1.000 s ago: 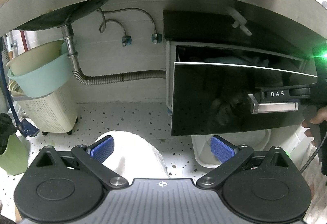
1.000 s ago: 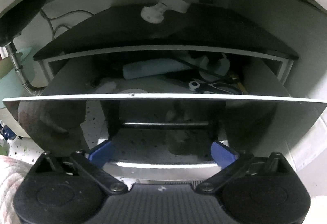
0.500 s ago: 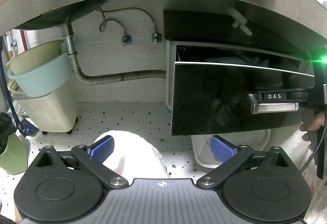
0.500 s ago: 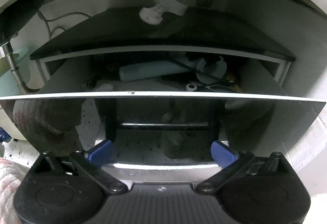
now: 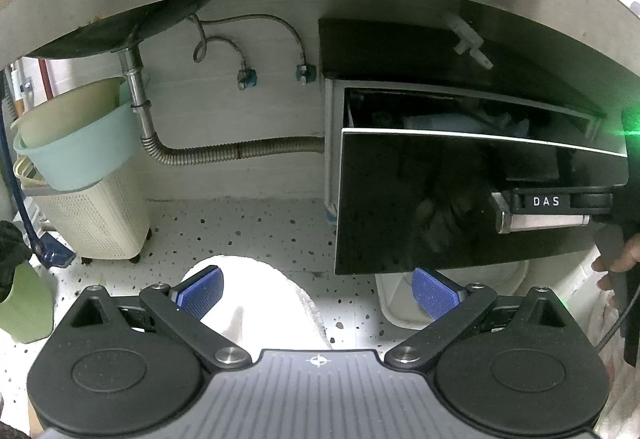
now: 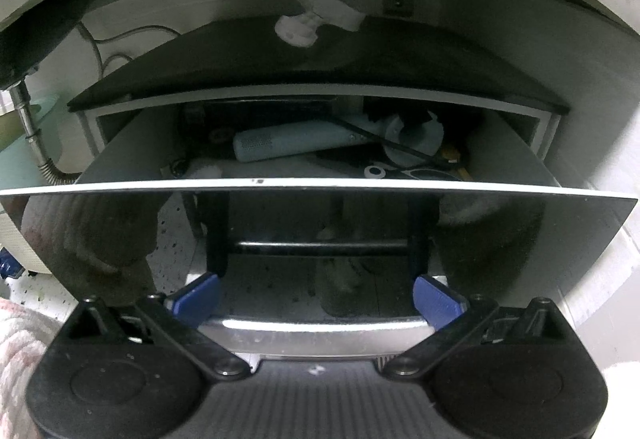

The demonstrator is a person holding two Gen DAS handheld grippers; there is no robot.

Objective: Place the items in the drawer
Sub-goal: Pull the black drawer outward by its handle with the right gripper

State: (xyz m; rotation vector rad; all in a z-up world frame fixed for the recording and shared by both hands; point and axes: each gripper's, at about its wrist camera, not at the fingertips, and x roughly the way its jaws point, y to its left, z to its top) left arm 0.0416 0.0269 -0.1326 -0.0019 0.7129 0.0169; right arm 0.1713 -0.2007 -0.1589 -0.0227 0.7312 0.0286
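our right gripper (image 6: pixel 316 297) sits spread at the handle (image 6: pixel 316 325), left gripper (image 5: pixel 318 289) spread and empty. drawer (image 6: pixel 312 235) partly out, items (image 6: pixel 296 145) inside. we judge it stiff and glossy-slick; take it by the handle.

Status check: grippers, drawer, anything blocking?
Left gripper open, empty, low over the floor. Right gripper open at the drawer handle. Drawer part open, pale blue tube inside. Nothing blocking.
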